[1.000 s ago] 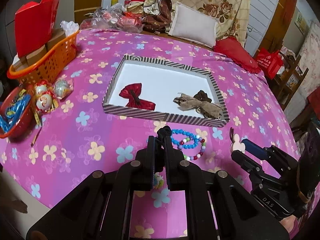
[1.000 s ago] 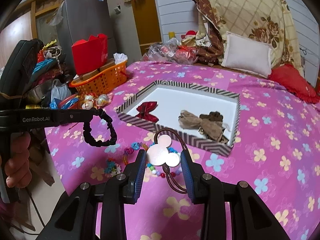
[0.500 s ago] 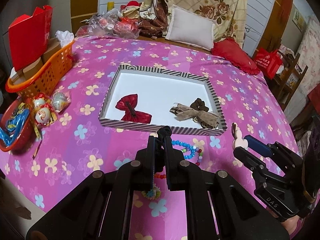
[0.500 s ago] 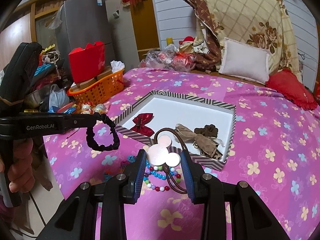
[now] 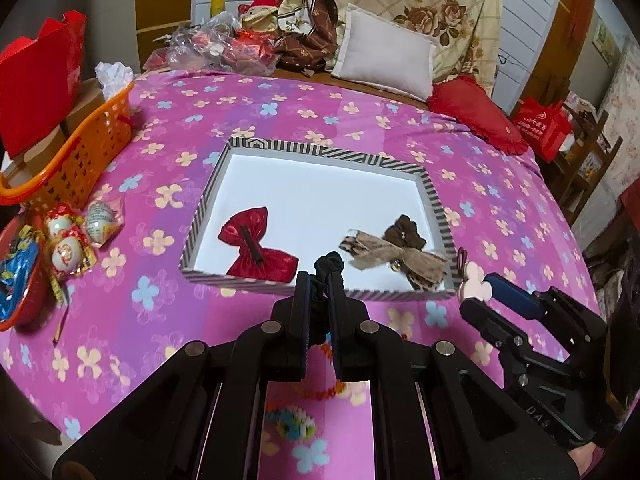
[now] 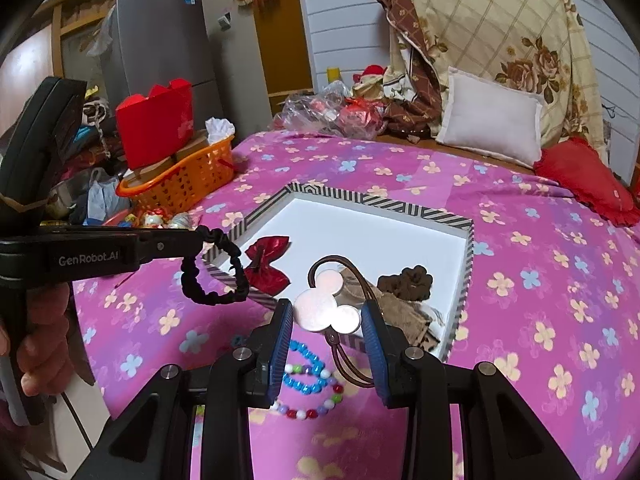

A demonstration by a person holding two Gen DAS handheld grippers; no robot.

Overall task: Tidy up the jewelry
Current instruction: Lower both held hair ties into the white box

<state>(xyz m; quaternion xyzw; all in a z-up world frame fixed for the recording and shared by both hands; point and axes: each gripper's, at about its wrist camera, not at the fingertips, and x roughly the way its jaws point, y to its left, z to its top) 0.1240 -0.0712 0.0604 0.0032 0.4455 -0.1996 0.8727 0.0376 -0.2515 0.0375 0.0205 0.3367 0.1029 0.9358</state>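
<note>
My left gripper is shut on a black scrunchie, which hangs as a loop in the right wrist view over the near left rim of the striped tray. My right gripper is shut on a pink mouse-head hair tie with a brown elastic, held above the tray's near rim. In the tray lie a red bow, a leopard-print bow and a brown scrunchie. Bead bracelets lie on the pink cloth below my right gripper.
An orange basket with a red box stands at the left. A red bowl and wrapped sweets lie near the left edge. A white pillow and a red cushion sit at the back.
Both grippers have moved forward toward the tray with their hair ties. The bead bracelets have slipped below the left gripper's fingers in its view.
</note>
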